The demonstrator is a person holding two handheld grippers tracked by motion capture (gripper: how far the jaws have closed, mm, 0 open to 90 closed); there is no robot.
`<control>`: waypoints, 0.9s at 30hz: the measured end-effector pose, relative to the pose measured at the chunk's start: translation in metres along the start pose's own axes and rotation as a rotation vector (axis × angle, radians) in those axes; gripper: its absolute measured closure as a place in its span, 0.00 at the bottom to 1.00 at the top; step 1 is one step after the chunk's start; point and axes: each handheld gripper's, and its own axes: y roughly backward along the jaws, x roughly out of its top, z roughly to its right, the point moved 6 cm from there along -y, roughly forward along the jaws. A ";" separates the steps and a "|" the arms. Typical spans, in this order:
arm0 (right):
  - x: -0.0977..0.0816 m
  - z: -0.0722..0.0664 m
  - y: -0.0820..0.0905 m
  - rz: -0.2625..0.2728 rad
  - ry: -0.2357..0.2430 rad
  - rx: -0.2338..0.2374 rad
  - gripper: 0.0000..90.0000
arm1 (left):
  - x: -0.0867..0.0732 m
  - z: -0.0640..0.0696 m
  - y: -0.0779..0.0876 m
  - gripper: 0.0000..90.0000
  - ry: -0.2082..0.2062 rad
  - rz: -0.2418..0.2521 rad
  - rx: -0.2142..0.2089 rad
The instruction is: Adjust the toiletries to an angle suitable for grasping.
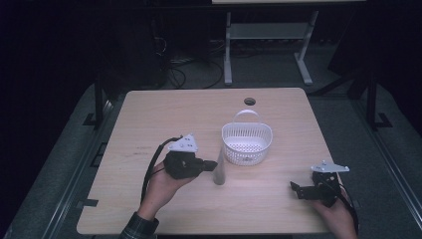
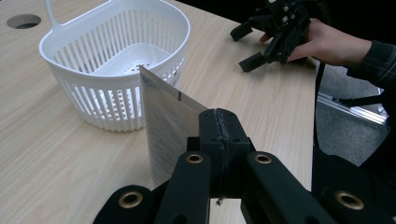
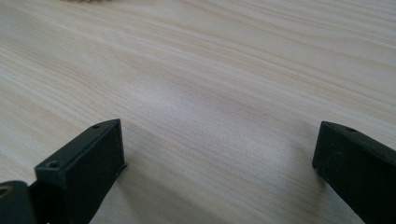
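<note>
Two forearms enter from the near edge of the desk [image 1: 149,114], each hand carrying one hand-held gripper. Left hand-held gripper [image 1: 211,164]: jaws pressed together on the edge of one flat, silvery packet [image 1: 219,167], which stands upright on its lower edge on the desk, just in front of the basket. In the left gripper view the packet [image 2: 163,126] rises as a thin sheet from the closed jaw tips, its far corner overlapping the basket wall; whether the two touch cannot be told. One white slotted plastic basket [image 1: 247,144] with a single loop handle sits near the desk's centre, open side up; its perforated floor [image 2: 130,58] holds nothing. Right hand-held gripper [image 1: 296,188]: jaws spread wide apart, gripping nothing, held low over bare wood near the right front corner, well apart from the basket. Right gripper view: two black jaw tips with wood grain between them [image 3: 219,140]. One round cable hole [image 1: 250,101] lies near the desk's far edge.
</note>
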 end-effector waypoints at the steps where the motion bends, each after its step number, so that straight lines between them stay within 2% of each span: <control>1: 0.000 0.000 0.000 0.000 -0.001 0.000 0.02 | 0.000 0.000 0.000 1.00 0.000 0.000 -0.002; 27: 0.000 0.000 0.000 0.000 0.000 0.000 0.02 | 0.006 0.012 -0.014 1.00 -0.015 -0.004 -0.038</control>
